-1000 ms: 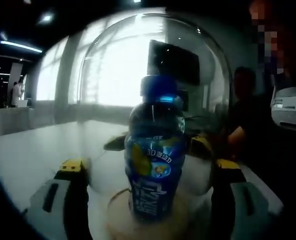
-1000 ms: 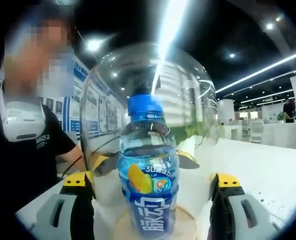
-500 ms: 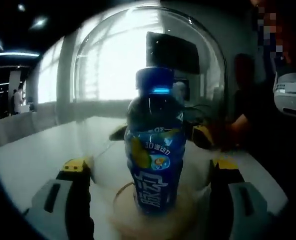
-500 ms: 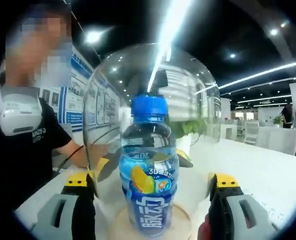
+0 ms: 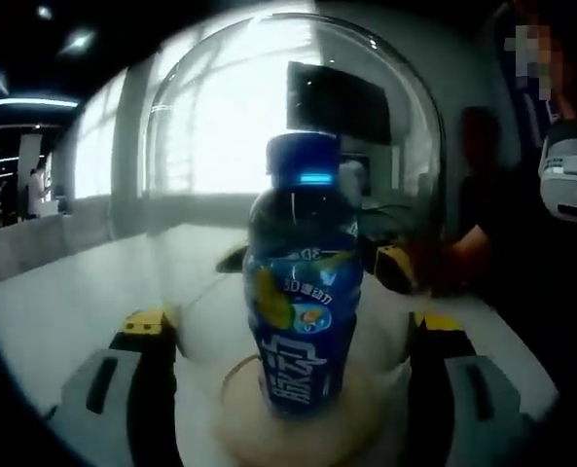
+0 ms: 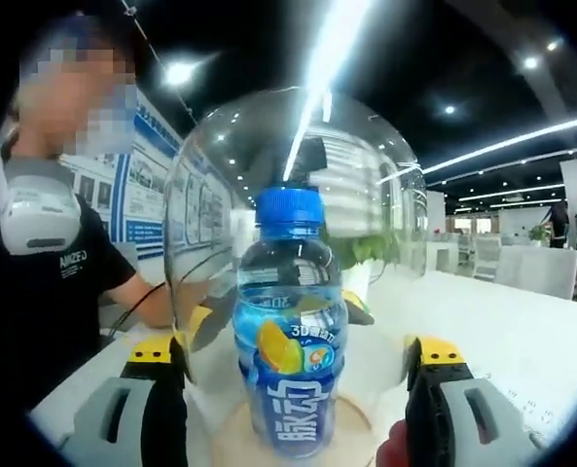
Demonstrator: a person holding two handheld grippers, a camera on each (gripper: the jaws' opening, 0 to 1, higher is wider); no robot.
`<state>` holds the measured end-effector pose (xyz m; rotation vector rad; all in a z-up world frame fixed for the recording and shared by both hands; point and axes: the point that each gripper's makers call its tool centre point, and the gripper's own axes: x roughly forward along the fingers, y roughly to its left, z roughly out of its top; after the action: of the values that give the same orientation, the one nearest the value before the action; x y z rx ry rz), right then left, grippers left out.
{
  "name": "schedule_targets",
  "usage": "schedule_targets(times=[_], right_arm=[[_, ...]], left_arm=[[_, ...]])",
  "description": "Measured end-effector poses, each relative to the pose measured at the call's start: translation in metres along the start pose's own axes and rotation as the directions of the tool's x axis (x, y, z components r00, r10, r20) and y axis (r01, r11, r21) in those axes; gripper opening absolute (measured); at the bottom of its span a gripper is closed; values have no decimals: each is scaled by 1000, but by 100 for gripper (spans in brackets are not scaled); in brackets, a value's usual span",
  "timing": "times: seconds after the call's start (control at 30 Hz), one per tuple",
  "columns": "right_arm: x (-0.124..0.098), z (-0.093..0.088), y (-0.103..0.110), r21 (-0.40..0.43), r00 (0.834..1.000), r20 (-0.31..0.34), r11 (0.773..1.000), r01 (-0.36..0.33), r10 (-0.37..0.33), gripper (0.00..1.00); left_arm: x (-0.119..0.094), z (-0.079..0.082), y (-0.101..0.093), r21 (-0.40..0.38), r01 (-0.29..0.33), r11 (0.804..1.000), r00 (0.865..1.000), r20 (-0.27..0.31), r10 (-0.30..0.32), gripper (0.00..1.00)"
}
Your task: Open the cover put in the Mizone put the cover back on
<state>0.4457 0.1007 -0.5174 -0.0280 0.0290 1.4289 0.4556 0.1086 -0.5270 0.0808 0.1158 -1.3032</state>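
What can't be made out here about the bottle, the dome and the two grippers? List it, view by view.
- Left gripper view: the bottle is backlit by the window, so its label is too dim to read.
- Both views: whether the glass dome's rim sits on the wooden base is cut off by the lower edge.
- Both views: whether the jaws touch the glass is unclear.

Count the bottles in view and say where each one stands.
1: the Mizone bottle stands upright on the round wooden base, under the clear dome cover. Both views show this same bottle.
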Motion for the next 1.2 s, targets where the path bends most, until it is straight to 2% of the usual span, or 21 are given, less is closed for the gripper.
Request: schedule_targets(times=[0.3,0.63,1.0,1.2], right_arm=[[-7,-2,1,7,997,-40,997,73,-72,81],[-14,-4,2,12,989,-48,990,141,-140,77],[-27,-2,7,-30,970,-71,972,231,-233,69],[-36,-1,12,-60,954,-78,956,286,-290,62]], left_arm=[[-2,3,0,-46,13,999,1000,15,-12,84],[-4,2,2,-32,-3,999,1000,-9,3,81],[-4,1,4,-30,-15,999,999,-35,14,81],[-4,1,4,-25,-22,999,999,-48,21,80]])
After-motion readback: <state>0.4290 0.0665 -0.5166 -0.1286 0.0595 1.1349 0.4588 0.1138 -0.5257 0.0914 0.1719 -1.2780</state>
